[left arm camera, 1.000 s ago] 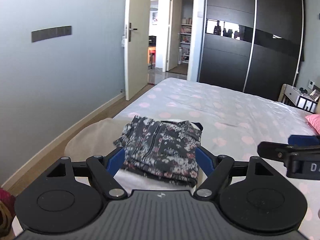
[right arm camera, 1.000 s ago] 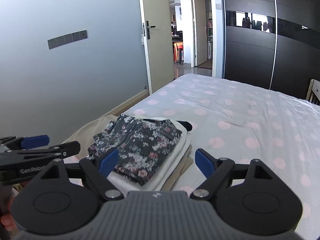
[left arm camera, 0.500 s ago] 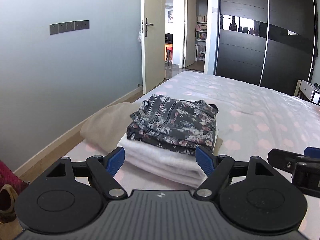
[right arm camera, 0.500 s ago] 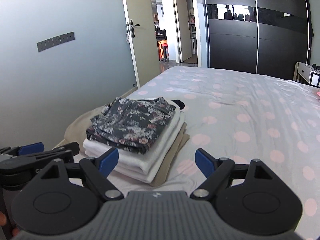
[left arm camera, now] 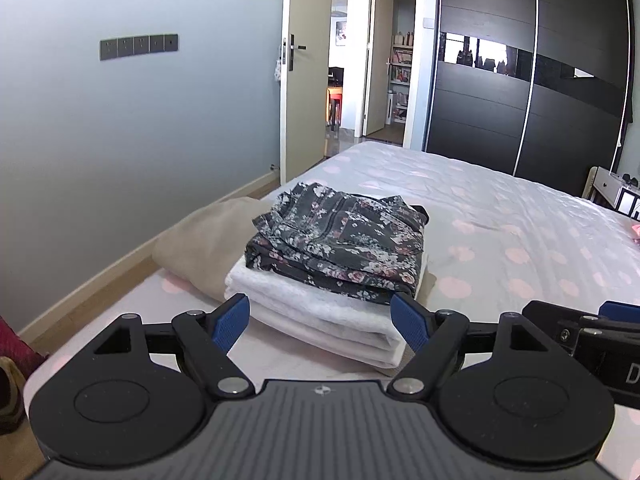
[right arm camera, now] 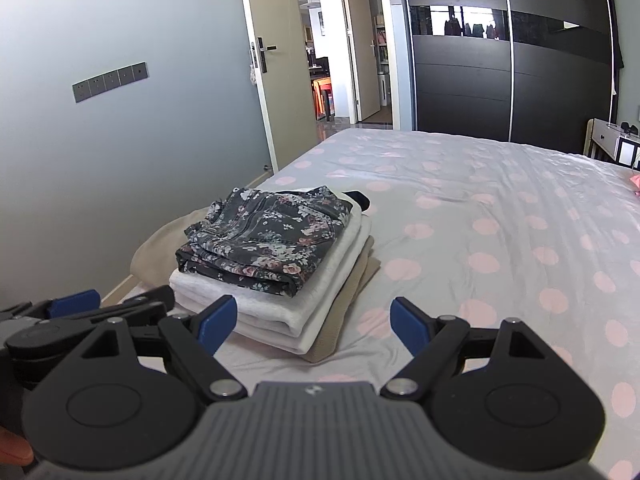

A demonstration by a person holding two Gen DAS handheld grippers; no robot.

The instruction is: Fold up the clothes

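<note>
Folded dark floral garment (left arm camera: pixel 340 248) tops white folded towels (left arm camera: pixel 320 312) on the pink-dotted bed (right arm camera: pixel 500 240). Left tongs (left arm camera: pixel 320 316), right tongs (right arm camera: pixel 308 320): both wide open, empty.

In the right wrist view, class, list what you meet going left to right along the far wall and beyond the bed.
Switch panel → open door → doorway → dark wardrobe → white side table.

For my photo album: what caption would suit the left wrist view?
Open left gripper facing a folded stack, flowered garment atop white cloth, on a dotted bed.
</note>
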